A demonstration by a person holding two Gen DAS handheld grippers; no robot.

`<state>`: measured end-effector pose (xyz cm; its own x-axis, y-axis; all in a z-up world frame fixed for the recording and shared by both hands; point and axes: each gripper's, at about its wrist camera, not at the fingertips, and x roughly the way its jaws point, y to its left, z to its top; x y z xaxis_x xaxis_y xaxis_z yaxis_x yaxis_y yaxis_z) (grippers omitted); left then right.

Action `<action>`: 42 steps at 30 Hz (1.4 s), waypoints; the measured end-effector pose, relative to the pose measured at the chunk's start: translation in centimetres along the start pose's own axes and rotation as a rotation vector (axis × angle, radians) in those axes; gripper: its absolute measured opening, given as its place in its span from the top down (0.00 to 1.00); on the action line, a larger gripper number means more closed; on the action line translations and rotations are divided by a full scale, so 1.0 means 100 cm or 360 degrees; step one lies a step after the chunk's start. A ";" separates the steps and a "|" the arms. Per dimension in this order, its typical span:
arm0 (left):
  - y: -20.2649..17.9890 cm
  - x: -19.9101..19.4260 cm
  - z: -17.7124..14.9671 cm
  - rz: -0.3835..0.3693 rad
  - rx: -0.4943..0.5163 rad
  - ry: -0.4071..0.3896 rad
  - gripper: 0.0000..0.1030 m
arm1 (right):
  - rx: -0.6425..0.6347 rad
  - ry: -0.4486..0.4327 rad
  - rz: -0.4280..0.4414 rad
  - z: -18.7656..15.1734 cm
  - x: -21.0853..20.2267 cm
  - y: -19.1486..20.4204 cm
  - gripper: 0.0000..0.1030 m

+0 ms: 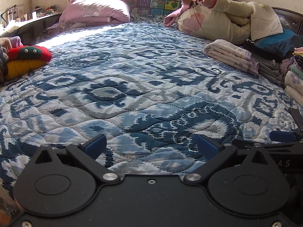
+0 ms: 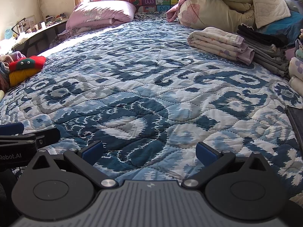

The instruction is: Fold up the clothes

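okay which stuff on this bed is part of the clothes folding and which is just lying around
Likely part of the job: folded stack at right; unfolded heap with the red, green and yellow garment at left; open left gripper; open right gripper.

Just lying about: pink pillow, bundled bedding, cluttered shelf.

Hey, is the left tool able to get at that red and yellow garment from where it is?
Probably yes: the left tool is open and empty, and only bare quilt lies between it and the red and yellow garment.
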<state>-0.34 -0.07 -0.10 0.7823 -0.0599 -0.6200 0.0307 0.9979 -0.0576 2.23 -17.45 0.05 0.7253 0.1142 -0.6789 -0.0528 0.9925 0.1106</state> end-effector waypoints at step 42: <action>0.001 -0.004 0.000 -0.0085 0.0035 0.0006 0.00 | -0.0035 -0.0014 0.0018 -0.001 -0.002 0.001 0.01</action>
<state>-0.66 0.01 0.10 0.7769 -0.1130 -0.6194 0.0858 0.9936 -0.0736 1.96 -17.36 0.10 0.7304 0.1250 -0.6715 -0.0758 0.9919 0.1023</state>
